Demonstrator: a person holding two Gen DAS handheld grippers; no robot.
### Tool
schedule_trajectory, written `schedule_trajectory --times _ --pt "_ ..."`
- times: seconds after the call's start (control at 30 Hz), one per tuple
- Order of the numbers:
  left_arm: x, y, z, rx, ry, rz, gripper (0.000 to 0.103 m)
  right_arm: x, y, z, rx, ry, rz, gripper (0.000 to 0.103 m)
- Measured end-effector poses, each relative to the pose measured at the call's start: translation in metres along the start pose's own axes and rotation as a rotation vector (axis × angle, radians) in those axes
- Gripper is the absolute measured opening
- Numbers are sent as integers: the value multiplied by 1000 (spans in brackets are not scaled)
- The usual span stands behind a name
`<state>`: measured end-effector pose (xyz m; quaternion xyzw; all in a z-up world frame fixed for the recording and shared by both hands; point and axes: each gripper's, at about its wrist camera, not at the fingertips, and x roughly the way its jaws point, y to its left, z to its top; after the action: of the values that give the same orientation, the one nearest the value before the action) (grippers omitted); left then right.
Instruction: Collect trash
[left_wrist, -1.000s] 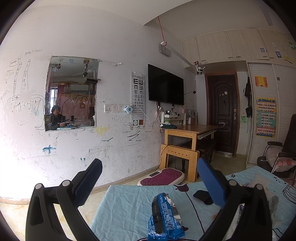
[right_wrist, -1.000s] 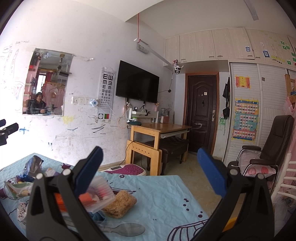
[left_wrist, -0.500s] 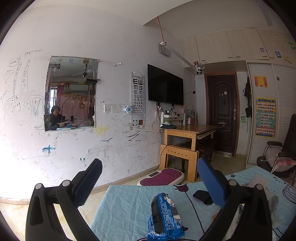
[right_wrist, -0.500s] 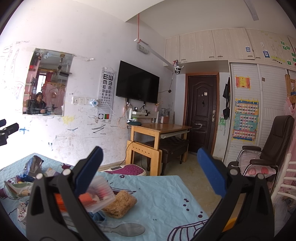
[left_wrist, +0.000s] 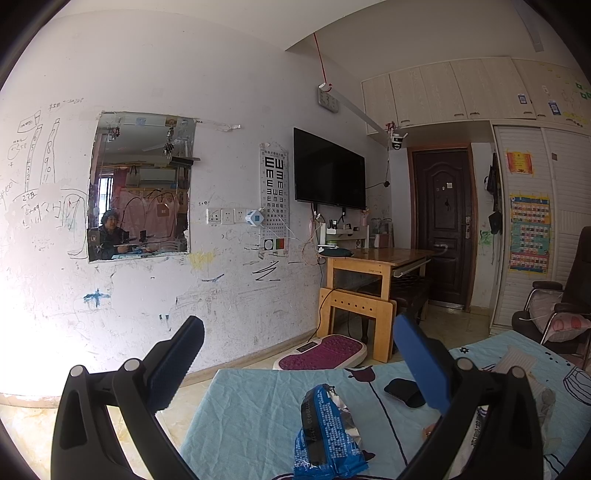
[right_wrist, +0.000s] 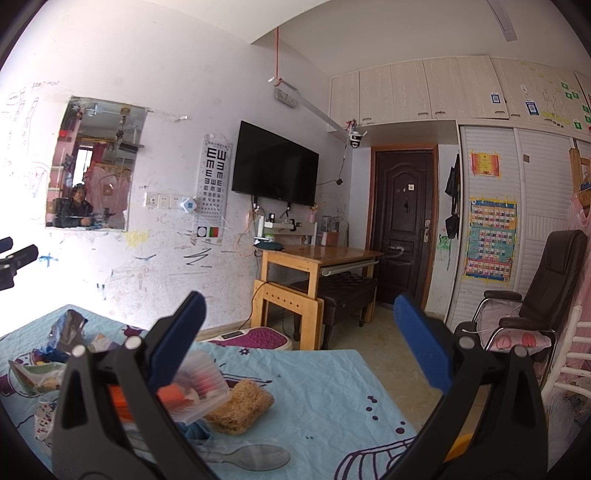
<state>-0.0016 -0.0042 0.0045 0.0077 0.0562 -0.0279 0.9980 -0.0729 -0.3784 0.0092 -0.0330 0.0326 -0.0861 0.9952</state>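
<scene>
A crumpled blue snack wrapper (left_wrist: 327, 439) stands on the light-blue tablecloth (left_wrist: 255, 410), low between the fingers of my left gripper (left_wrist: 297, 332), which is open and held above it. My right gripper (right_wrist: 295, 314) is open too, with nothing between its fingers. Below it lie a clear plastic box (right_wrist: 199, 384) with orange contents, a tan fibrous scrubber (right_wrist: 240, 406) and a clear plastic spoon (right_wrist: 255, 458). More wrappers (right_wrist: 64, 332) and paper scraps (right_wrist: 31, 376) lie at the table's left in the right wrist view. The left gripper (right_wrist: 14, 258) shows at that view's left edge.
A black flat object (left_wrist: 404, 391) and crumpled clear plastic (left_wrist: 543, 398) lie on the cloth at the right of the left wrist view. Beyond the table are a purple scale (left_wrist: 325, 350) on the floor, a wooden desk (right_wrist: 317, 266), a dark door (right_wrist: 402, 221) and a brown chair (right_wrist: 532, 295).
</scene>
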Motion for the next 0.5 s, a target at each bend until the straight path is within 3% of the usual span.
schedule_trajectory --times 0.5 --pt "0 -1 -1 0 1 -1 98 1 -1 0 0 0 0 98"
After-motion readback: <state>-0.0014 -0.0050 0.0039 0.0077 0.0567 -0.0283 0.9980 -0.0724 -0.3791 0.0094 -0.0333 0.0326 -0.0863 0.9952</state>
